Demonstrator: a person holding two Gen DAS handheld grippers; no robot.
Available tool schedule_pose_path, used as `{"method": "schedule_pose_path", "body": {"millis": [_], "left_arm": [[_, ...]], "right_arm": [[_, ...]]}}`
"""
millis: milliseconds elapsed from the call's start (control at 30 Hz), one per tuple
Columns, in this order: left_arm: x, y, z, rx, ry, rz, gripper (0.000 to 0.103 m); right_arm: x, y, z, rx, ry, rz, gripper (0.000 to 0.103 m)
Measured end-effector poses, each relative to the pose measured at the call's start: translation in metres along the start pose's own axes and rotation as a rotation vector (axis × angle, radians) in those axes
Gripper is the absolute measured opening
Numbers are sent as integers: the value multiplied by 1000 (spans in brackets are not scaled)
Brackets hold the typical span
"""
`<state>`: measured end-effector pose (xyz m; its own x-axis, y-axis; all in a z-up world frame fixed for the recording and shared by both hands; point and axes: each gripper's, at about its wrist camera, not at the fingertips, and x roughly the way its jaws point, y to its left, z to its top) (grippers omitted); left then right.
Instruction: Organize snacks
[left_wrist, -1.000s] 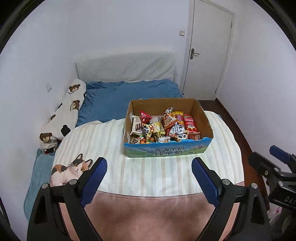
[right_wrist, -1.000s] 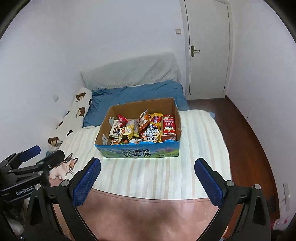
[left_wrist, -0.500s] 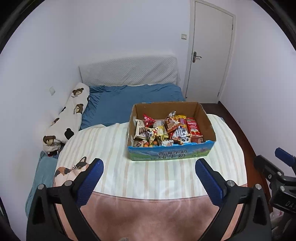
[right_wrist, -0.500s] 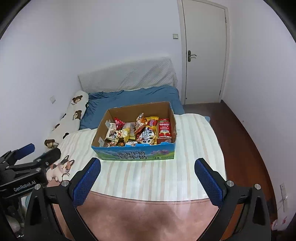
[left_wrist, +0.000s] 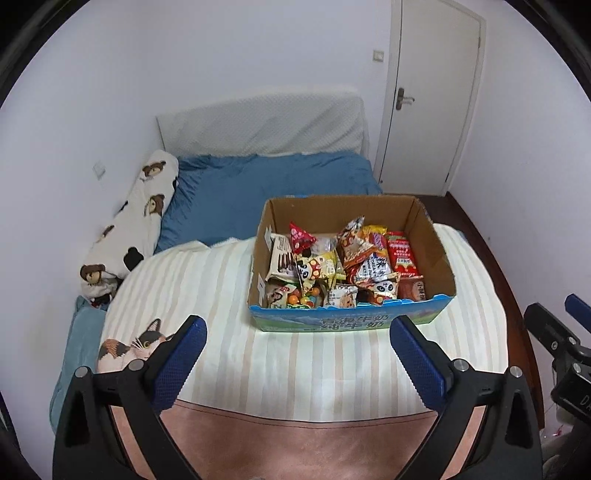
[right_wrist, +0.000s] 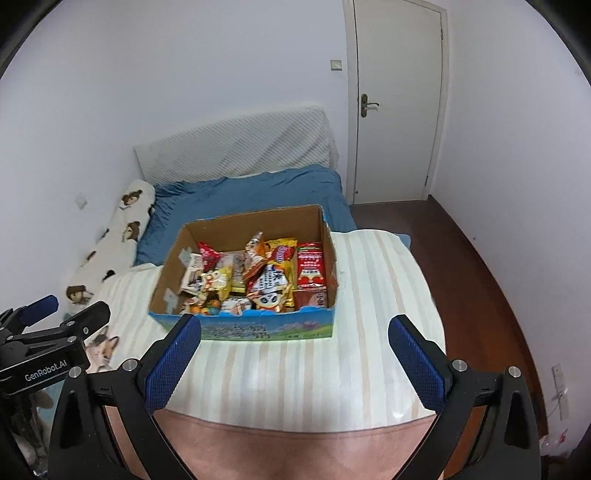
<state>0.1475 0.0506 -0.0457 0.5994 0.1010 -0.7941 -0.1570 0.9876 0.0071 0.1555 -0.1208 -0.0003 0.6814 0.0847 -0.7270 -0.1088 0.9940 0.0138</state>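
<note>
A rectangular cardboard box sat on the bed, on a cream blanket with pale stripes. The box was plain brown inside, and its near wall was printed blue with white characters. Its long axis ran left to right across both views, with the open top facing up. Inside lay a loose heap of snack packets in crinkled, glossy wrappers; they overlapped too much to count. A flat red packet lay along the right wall, pointing from front to back. A small red triangular pouch sat near the back left.

The left tool hovered over the blanket on the near side of the box, its two blue textured pads spread wide and gripping nothing. The right tool was likewise spread wide and bare; its left pad overlapped the box's front left corner in the right wrist view.

A long white bolster printed with brown bears lay along the left wall. One cat-shaped cushion rested at the blanket's left edge. One white door stood closed behind.
</note>
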Motion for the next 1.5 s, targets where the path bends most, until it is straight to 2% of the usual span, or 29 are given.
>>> {"method": "schedule_pose_path", "body": {"millis": [367,700,1100,1500], "left_arm": [[58,-12,26,18,131,0,102],[81,-16,38,16,185,-2,102],[89,-18,39,22,202,2,102],[86,-20,41,28,199,-3,102]], "right_arm": [[59,-2,26,-5,99,-8,103],[100,-2,30,-6,198,-1,103],[105,-5,30,8,237,-1,103],[100,-7,28,23,235,-2,103]]}}
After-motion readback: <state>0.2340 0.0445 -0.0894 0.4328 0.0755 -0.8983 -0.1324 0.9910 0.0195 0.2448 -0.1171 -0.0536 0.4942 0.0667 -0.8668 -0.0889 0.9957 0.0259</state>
